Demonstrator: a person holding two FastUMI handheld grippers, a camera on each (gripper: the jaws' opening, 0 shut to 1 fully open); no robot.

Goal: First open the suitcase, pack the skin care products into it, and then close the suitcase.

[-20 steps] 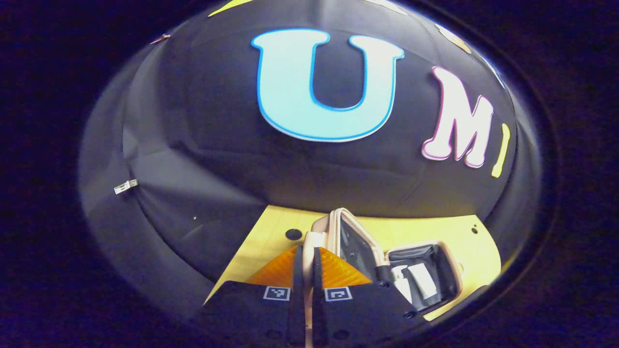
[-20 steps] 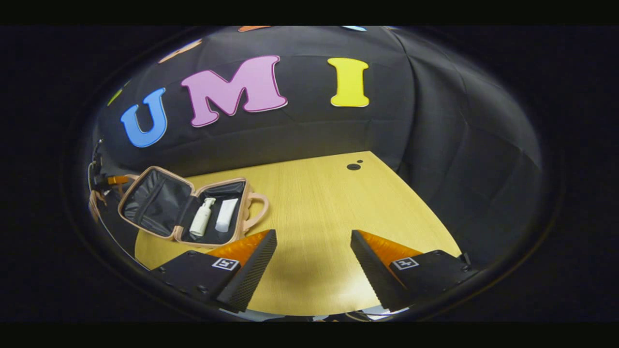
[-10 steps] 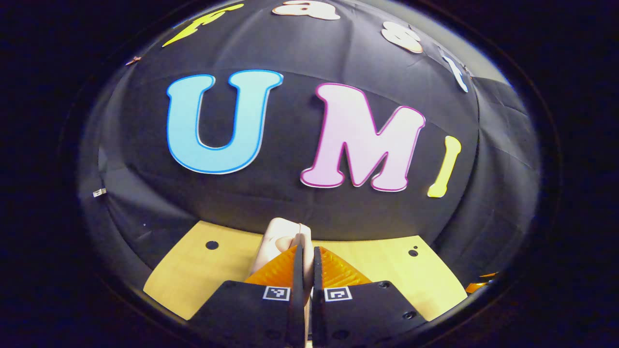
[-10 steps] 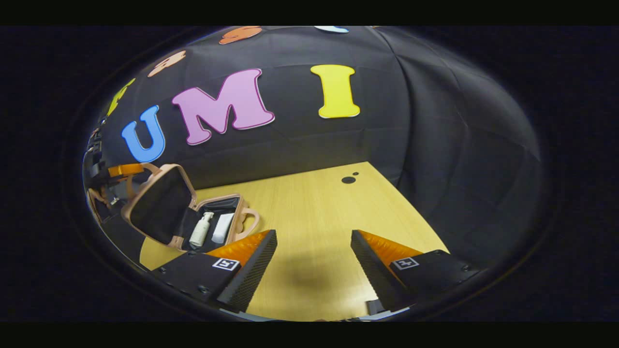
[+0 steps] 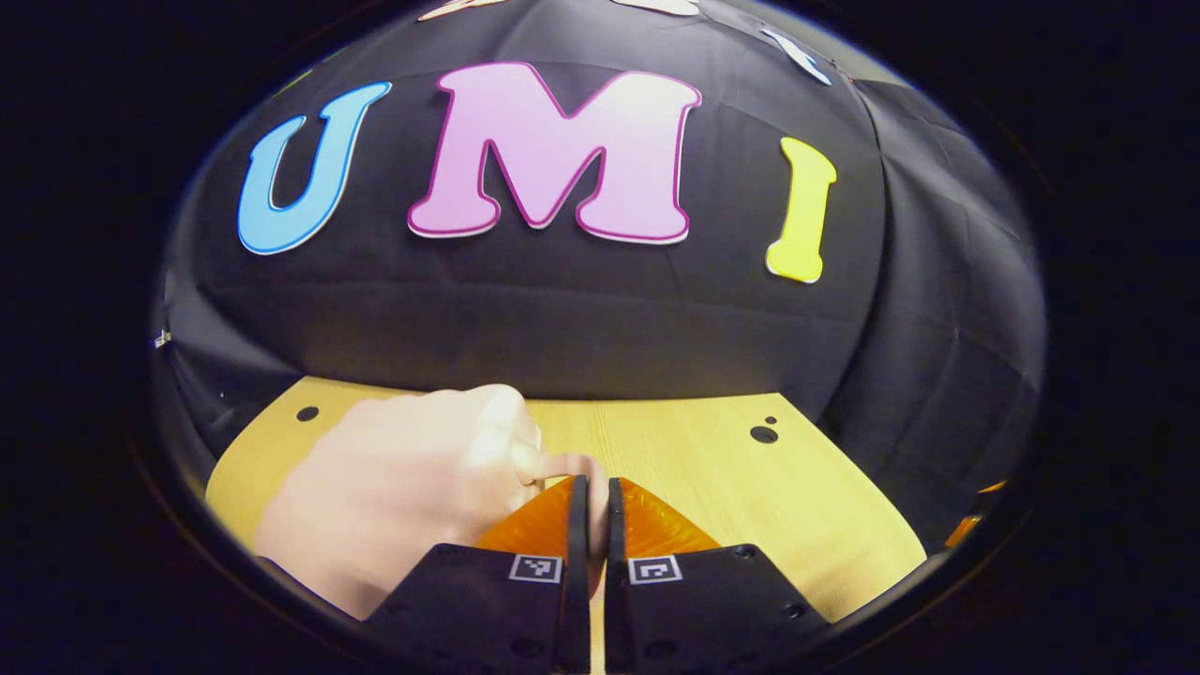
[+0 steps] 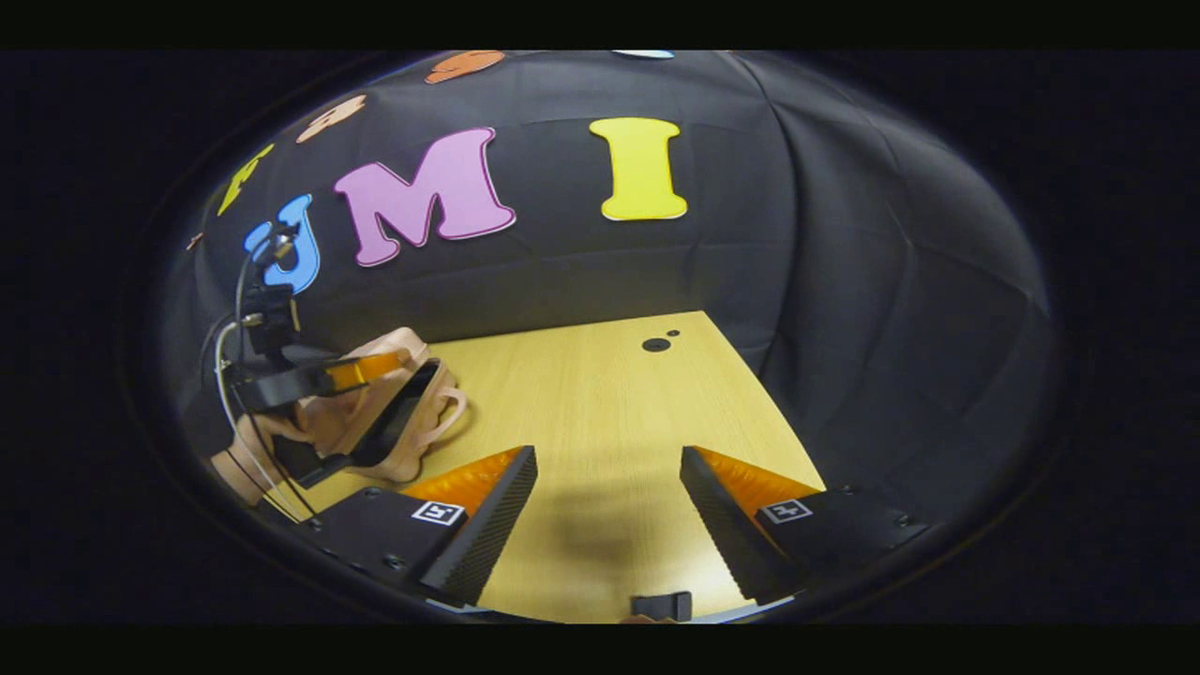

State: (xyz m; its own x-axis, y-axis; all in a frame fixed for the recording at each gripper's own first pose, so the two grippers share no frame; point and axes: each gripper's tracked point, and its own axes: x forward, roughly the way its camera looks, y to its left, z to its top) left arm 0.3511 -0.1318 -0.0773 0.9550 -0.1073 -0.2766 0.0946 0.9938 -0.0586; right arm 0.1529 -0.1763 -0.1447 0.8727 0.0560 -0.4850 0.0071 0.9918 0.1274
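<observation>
left gripper (image 5: 591, 497): clenched on suitcase lid's (image 5: 412, 487) handle
suitcase (image 6: 394, 427): lid nearly down, on tabletop (image 6: 600, 412)
right gripper (image 6: 607, 511): released, above tabletop

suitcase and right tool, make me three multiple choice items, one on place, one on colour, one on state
1. In the right gripper view, where on the table is the suitcase?
A. its left part
B. beside the dark holes at the far edge
C. between the right tool's fingers

2. What colour is the suitcase's shell?
A. bright blue
B. green
C. pale pink

3. How is the right tool?
A. shut on a bottle
B. open, holding nothing
C. shut on the suitcase

Answers:
1 A: the suitcase sits at the left, well away from the holes.
2 C: its outer shell and handle are pale pink.
3 B: its fingers stand wide apart over bare table.
</observation>
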